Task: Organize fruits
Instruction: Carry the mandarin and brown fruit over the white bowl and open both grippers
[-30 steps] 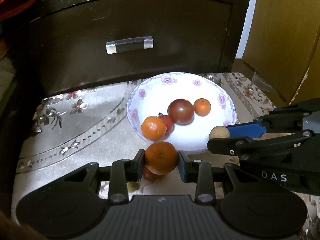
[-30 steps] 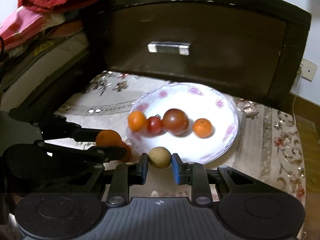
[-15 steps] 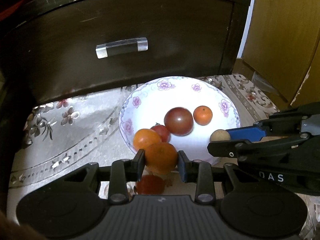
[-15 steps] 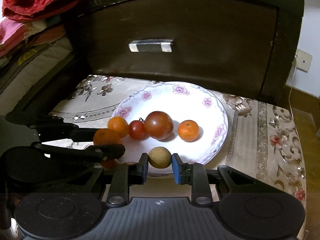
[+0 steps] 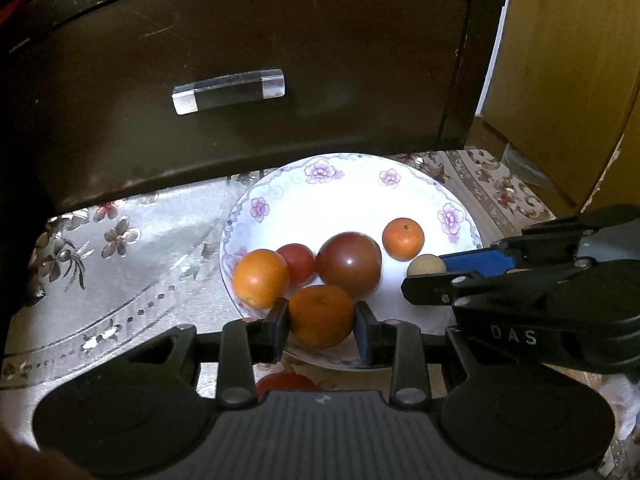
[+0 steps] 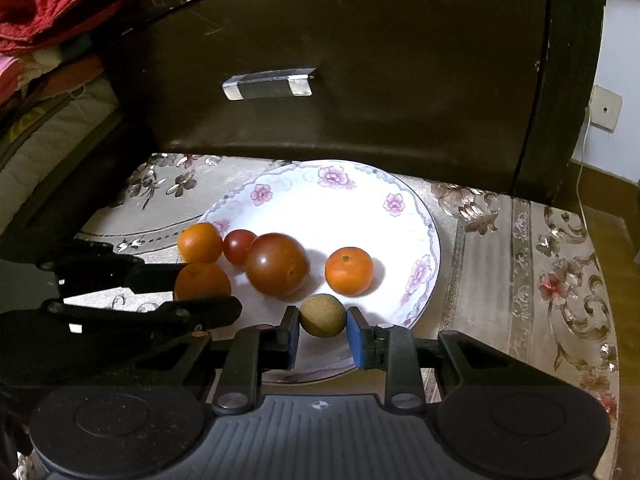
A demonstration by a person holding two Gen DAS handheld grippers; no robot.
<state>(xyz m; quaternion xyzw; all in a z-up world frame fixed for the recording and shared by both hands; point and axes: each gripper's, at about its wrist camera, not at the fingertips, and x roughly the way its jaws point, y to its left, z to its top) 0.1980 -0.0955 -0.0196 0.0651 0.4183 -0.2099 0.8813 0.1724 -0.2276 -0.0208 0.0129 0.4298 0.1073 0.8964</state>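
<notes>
I count three round orange mandarins: one in my left claw (image 5: pixel 321 322), two lying in the white flower-rimmed plate (image 5: pixel 404 184). The plate also holds two tomatoes, a small red tomato (image 5: pixel 298 262) and a large dark red tomato (image 5: pixel 349 263), and I can see one small tan round fruit (image 6: pixel 323 315). A red fruit (image 5: pixel 285 383), half hidden, lies on the cloth by the plate's near rim.

The worktop (image 6: pixel 500 264) wears a shiny floral cloth. The plate sits toward its back edge, before a dark wooden drawer front (image 5: pixel 280 60) with a clear handle (image 5: pixel 229 91).

My left claw is clamped on its mandarin (image 5: pixel 320 314) over the plate's near rim. My right claw (image 6: pixel 323 322) has just been easing open, with the tan fruit between its pads and seemingly touching both.
</notes>
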